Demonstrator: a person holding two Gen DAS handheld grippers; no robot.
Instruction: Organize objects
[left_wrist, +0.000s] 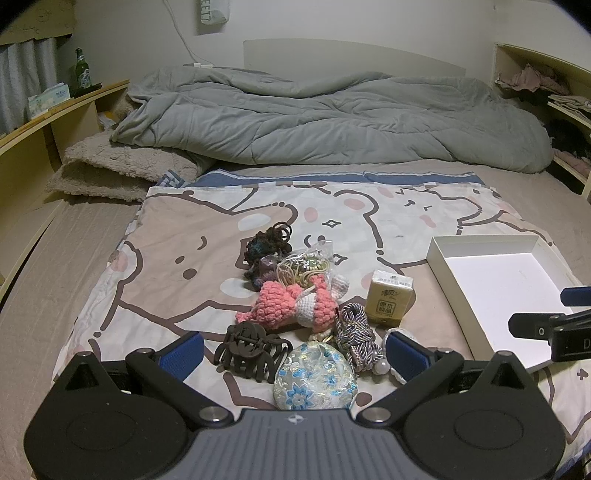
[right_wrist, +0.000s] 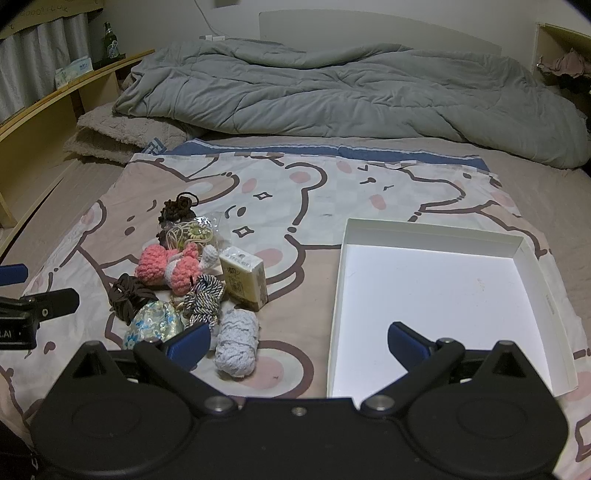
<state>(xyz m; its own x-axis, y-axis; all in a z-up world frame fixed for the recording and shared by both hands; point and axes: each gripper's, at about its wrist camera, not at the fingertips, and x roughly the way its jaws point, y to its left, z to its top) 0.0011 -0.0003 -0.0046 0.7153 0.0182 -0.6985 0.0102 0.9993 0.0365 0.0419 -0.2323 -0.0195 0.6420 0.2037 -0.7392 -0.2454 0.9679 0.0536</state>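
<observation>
Start of sort, nothing in box (right_wrist: 436, 288) yet; it sits empty on bed sheet (right_wrist: 295, 192), to the right of the pile.

Pile: claw clip (left_wrist: 251, 349), floral pouch (left_wrist: 314, 376), cord bundle (left_wrist: 356, 332), pink crochet (left_wrist: 291, 304), tissue pack (left_wrist: 388, 302), bagged hair ties (left_wrist: 306, 266), dark scrunchies (left_wrist: 267, 243), pale yarn roll (right_wrist: 238, 345).

L gripper (left_wrist: 293, 350) jaws wide, holding nothing, straddling clip + pouch. R gripper (right_wrist: 297, 341) jaws wide, empty, between yarn roll and box.

Step, prob.: first pick. Next: L drops onto pouch or clip, closes, carries right to box. Pile items touch, so isolate one.
</observation>
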